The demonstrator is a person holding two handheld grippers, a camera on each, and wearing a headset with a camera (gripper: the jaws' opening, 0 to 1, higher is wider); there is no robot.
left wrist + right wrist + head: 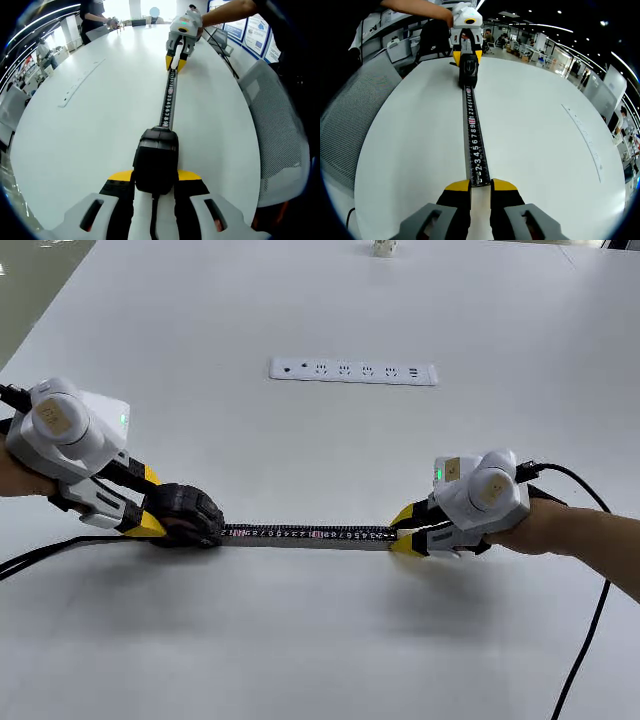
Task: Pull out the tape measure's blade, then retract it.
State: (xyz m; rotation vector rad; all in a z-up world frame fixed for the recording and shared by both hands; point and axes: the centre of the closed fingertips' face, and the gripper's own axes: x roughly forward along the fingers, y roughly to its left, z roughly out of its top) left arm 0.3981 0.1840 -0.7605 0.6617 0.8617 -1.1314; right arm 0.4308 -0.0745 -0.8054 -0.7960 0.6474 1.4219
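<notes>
**Tape measure (187, 514) blade out flat, one gripper at each end**

Your tape measure, a black case, sits on the white table (300, 640) on your side of the power strip (352, 371). It is well apart from the strip and out past its left end. Your left gripper (152, 502) has the case clamped. The yellow-tipped jaws are spread about as wide as the case and press on both of its sides. In the left gripper view the case (156, 160) sits right between the jaw tips.

The blade (310, 533) runs from the case toward your right. It lies flat on the table, printed side up, roughly parallel to the power strip and on its near side. The numbers read clearly in the right gripper view (474, 145).

Your right gripper (402, 531) is at the blade's free end, on the near side of the strip's right end. Its jaws are nearly closed, with a narrow slot left between them, and they pinch the blade's tip. The contact on the end hook itself is too small to make out.

Both grippers are low over the table and face each other along the blade. A black cable (590, 620) trails from your right gripper toward you, away from the strip.
</notes>
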